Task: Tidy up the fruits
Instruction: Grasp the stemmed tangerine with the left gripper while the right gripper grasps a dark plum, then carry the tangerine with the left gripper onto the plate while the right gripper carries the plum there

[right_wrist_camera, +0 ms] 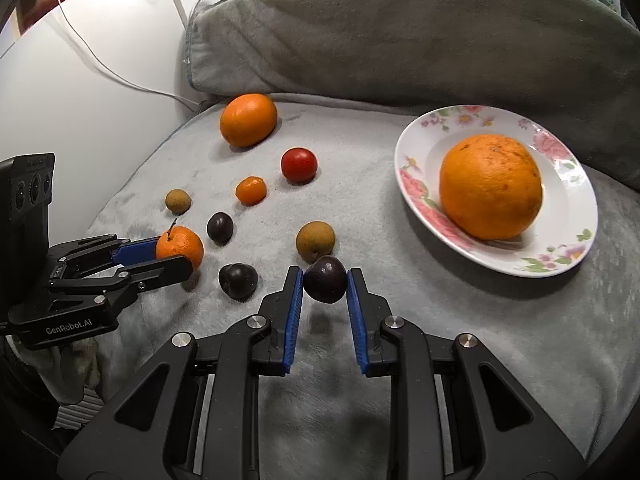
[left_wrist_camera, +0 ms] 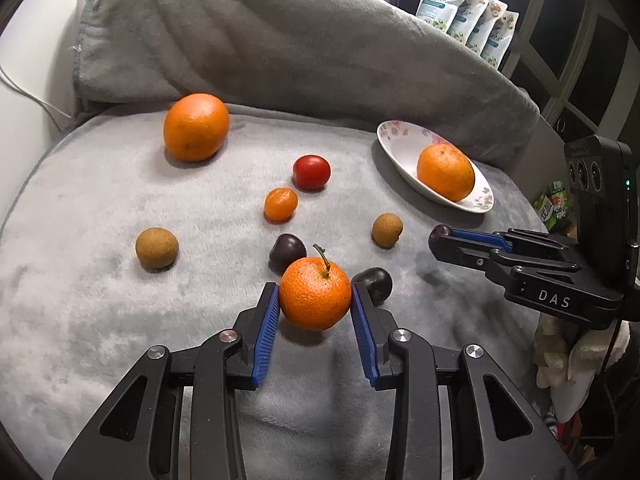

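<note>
On the pale grey plush blanket (right_wrist_camera: 440,320), farthest left, a small round brown fruit (right_wrist_camera: 178,201) lies alone, and near it the left gripper (left_wrist_camera: 315,300) pinches a stemmed orange tangerine (left_wrist_camera: 315,294) between its blue ribbed pads, lifted clear so that a shadow shows beneath it. Behind it, by the folded grey cushion (right_wrist_camera: 400,32), rests a large smooth orange (right_wrist_camera: 248,119). Toward the middle sit a tiny orange kumquat-like fruit (right_wrist_camera: 251,190), a red cherry tomato (right_wrist_camera: 299,165) and two dark purple plums (right_wrist_camera: 219,227) (right_wrist_camera: 238,281), all apart from one another. Next comes a second brown round fruit (right_wrist_camera: 315,241), just behind the right gripper (right_wrist_camera: 324,285), whose jaws are clamped on a third dark purple plum (right_wrist_camera: 325,279), held off the blanket. Farthest right stands a white floral-rimmed ceramic plate (right_wrist_camera: 568,200) holding a big, speckled orange (right_wrist_camera: 491,186).
</note>
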The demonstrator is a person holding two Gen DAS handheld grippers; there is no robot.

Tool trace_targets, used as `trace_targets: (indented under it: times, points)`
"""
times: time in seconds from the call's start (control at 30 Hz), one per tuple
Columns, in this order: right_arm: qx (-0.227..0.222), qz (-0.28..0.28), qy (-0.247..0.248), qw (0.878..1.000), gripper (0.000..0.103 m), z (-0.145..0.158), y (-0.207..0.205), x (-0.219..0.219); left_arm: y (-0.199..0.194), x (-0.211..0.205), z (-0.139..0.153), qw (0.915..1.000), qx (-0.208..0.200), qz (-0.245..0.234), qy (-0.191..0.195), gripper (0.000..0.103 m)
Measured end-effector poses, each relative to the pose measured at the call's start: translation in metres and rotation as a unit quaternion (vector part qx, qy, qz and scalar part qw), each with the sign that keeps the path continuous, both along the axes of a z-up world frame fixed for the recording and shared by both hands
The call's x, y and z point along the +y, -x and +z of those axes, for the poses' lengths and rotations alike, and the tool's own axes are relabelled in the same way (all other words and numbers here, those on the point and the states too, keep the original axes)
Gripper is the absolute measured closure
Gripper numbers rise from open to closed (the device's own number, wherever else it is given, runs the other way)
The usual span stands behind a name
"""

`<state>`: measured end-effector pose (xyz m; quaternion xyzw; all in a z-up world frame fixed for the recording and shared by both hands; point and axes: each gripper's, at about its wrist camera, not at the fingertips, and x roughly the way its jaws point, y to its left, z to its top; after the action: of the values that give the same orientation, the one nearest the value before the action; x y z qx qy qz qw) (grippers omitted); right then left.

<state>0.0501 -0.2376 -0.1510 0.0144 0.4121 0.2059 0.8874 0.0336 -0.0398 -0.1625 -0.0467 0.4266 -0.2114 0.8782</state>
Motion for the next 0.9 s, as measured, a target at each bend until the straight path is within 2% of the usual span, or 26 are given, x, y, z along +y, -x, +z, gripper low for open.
trace_targets:
  times: [0.4, 0.9]
  points:
    - [-0.023, -0.026, 0.007, 0.999, 0.079, 0.015, 0.008, -0.021, -0.009, -0.012, 0.014, 0.9997, -0.018, -0.012, 0.01, 0.069]
    - [-0.042, -0.087, 0.015, 0.995, 0.079, 0.029, 0.007, -0.08, -0.039, -0.049, 0.026, 0.9984, -0.033, -0.043, 0.014, 0.069]
